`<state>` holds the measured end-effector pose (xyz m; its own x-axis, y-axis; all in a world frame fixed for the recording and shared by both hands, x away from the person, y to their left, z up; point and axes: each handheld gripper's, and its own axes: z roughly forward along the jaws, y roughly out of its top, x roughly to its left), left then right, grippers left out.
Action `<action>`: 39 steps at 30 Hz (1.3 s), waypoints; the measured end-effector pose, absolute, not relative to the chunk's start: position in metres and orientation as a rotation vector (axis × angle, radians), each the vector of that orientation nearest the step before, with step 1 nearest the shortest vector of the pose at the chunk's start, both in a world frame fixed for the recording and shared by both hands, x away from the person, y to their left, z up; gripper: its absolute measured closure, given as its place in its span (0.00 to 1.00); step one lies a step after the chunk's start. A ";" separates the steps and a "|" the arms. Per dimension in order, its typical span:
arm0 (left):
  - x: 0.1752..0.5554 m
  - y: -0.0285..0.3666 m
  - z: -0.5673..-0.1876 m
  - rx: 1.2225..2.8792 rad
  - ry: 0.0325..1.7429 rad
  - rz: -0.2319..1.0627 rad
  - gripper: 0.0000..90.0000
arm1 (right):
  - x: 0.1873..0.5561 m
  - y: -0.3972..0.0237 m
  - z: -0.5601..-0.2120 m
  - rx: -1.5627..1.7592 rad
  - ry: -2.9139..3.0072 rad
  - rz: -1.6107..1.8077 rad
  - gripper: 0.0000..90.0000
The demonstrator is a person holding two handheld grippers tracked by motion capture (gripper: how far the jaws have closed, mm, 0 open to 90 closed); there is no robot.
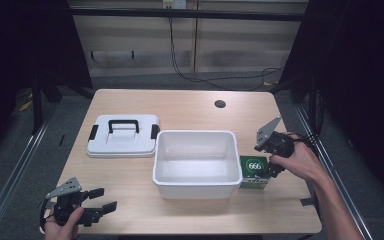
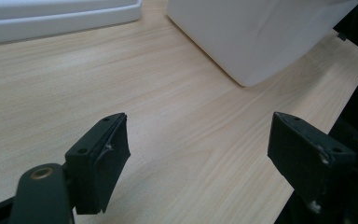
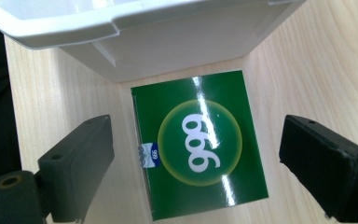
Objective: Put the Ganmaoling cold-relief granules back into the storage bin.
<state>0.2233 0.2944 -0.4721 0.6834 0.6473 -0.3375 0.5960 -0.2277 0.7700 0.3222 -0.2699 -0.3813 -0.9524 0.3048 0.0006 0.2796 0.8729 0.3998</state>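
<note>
- Left gripper (image 1: 101, 199) at the table's (image 1: 190, 107) near-left corner, held low over bare wood, jaws spread wide with nothing between them.
- White lid (image 1: 123, 135) with black handle and clips lying flat at mid-left, well apart from that gripper.
- Open white plastic bin (image 1: 197, 185) at centre, just right of the lid.
- Green box (image 1: 253, 171) marked 999 lying flat, tight against the bin's right wall.
- Right gripper (image 1: 269, 165) poised directly above the box, jaws wide apart on either side of it, gripping nothing.
</note>
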 end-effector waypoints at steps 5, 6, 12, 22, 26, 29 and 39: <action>0.223 0.295 -0.472 1.910 0.970 0.066 0.23 | 0.325 -0.262 -0.388 0.382 3.045 0.552 0.09; 0.223 0.295 -0.472 1.910 0.970 0.065 0.23 | 0.326 -0.261 -0.390 0.355 3.042 0.536 0.09; 0.223 0.295 -0.472 1.907 0.971 0.063 0.23 | 0.330 -0.255 -0.397 0.322 3.061 0.444 0.09; 0.223 0.295 -0.472 1.910 0.968 0.063 0.23 | 0.334 -0.252 -0.406 0.301 3.103 0.343 0.08; 0.223 0.295 -0.472 1.910 0.968 0.063 0.23 | 0.335 -0.251 -0.411 0.274 3.110 0.288 0.08; 0.223 0.295 -0.472 1.913 0.964 0.064 0.23 | 0.335 -0.249 -0.415 0.270 3.114 0.246 0.08; 0.223 0.295 -0.472 1.914 0.962 0.065 0.23 | 0.336 -0.244 -0.421 0.230 3.136 0.178 0.13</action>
<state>0.2231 0.2948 -0.4717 0.6879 0.6437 -0.3353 0.5925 -0.2312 0.7717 0.3356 -0.2437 -0.4214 -0.9893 0.1450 0.0159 0.1459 0.9830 0.1119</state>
